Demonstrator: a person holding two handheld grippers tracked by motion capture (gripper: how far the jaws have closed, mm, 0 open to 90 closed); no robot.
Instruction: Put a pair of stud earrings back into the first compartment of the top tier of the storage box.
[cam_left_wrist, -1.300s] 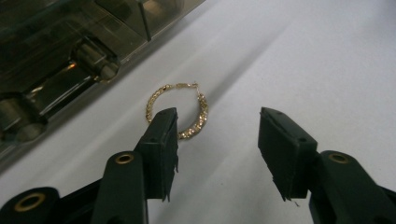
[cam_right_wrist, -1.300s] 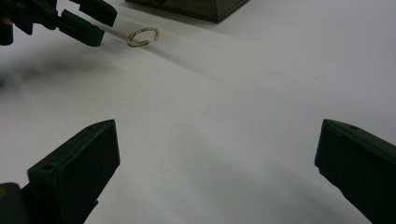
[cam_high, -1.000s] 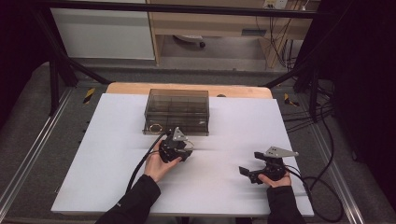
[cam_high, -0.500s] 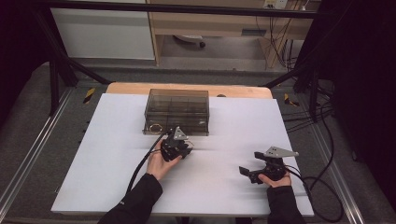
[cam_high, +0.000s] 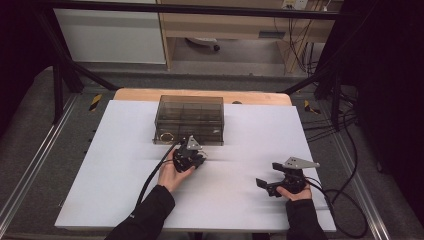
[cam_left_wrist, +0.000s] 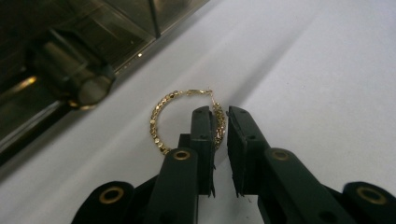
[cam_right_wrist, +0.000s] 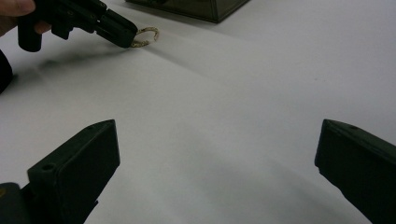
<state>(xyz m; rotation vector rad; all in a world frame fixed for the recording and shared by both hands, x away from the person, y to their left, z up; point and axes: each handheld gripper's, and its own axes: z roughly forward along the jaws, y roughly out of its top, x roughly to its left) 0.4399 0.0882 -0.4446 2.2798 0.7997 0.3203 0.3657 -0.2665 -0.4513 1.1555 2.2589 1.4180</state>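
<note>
White tabletop (cam_high: 120, 190) carries my gold hoop earring (cam_left_wrist: 161, 122), just before the smoky box (cam_high: 189, 119). My left gripper (cam_left_wrist: 220, 122) has been closing; its jaws straddle one side of the hoop without clearly pinching. Thin wire could slip out sideways. Nearer me than the box, my right gripper (cam_right_wrist: 215, 154) idles, jaws apart.

the hoop earring (cam_left_wrist: 187, 122) is partly hidden between the left tool (cam_left_wrist: 219, 122) jaws (contact unclear).
</note>
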